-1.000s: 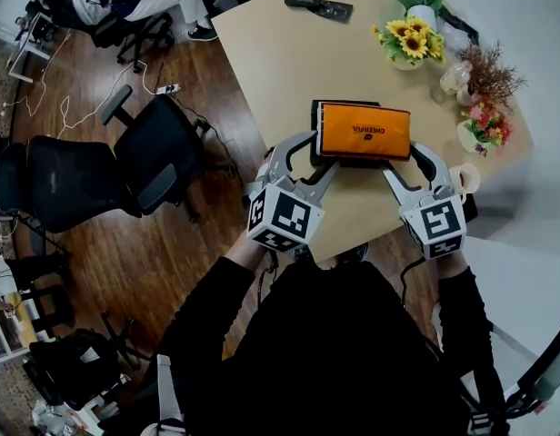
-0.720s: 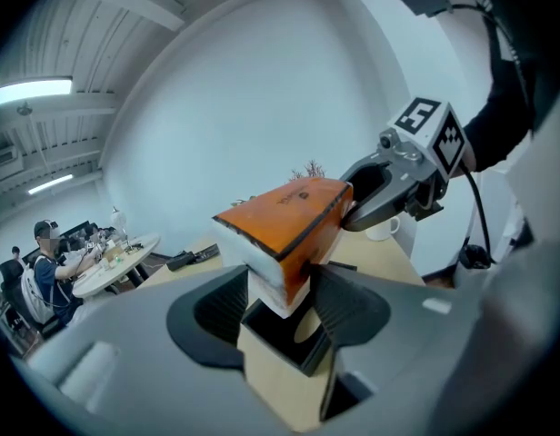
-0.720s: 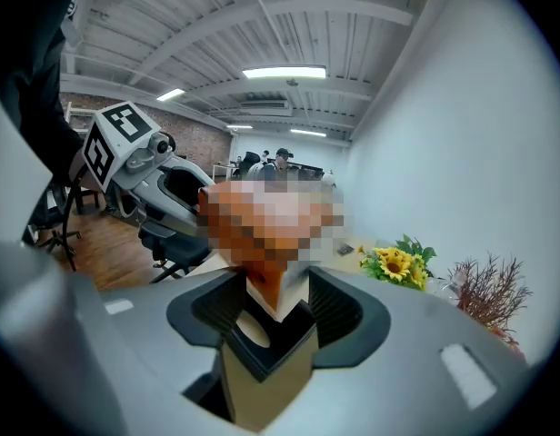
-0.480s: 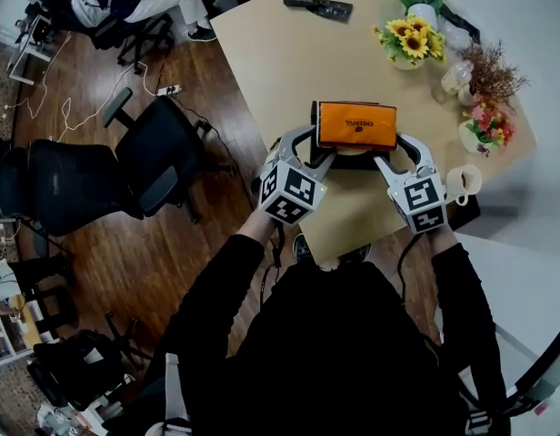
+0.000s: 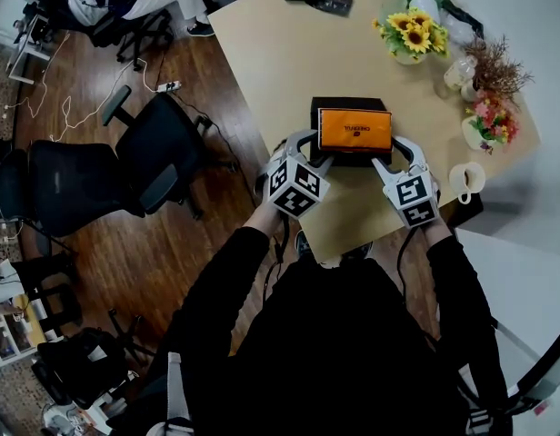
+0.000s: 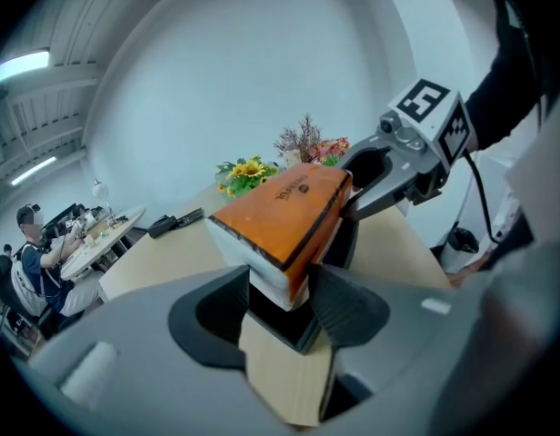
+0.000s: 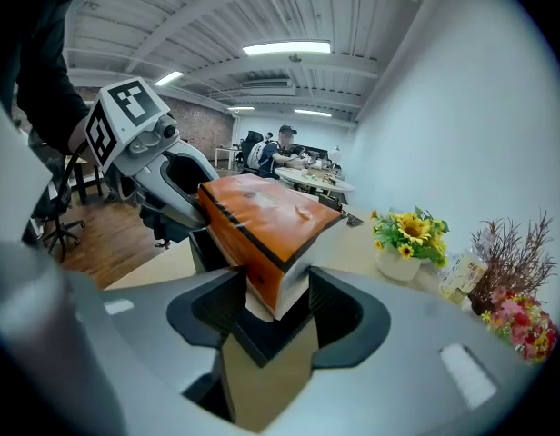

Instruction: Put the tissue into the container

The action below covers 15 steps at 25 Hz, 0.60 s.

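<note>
Between left claw, just squeezed tighter on one end, and right claw pinching the other, the tissue pack hung at the mouth of the container; probably light, squashy, best held by ends.

1. The orange tissue pack lies over the black container on the tan surface.
2. The left tongs, jaws just closing further, grip its 8 o'clock corner. The right tongs grip its 4 o'clock corner.
3. Sunflowers stand at 1 o'clock of the pack, and a cup at 4 o'clock.
</note>
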Tool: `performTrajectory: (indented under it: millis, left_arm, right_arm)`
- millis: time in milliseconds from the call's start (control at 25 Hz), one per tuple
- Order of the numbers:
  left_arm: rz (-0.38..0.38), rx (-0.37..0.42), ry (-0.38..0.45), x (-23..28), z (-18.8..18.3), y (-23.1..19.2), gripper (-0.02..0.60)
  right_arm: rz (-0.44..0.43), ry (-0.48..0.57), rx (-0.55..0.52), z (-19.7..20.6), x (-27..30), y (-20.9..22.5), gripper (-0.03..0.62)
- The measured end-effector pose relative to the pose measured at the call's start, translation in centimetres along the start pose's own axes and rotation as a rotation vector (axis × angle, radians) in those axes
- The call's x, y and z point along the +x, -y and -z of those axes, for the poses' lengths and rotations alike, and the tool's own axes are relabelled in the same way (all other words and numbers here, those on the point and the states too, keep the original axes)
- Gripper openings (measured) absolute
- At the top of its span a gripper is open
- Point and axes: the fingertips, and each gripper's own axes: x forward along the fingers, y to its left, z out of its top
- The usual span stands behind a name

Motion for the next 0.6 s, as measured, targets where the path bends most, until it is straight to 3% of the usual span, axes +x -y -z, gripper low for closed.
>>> performTrajectory:
  millis: [600]
  left_arm:
    - [0.075, 0.053, -0.105, 2.5, 2.7, 0.3, 0.172]
  right_arm:
    - [-0.038, -0.099, -0.014, 3.1, 2.5, -0.3, 0.207]
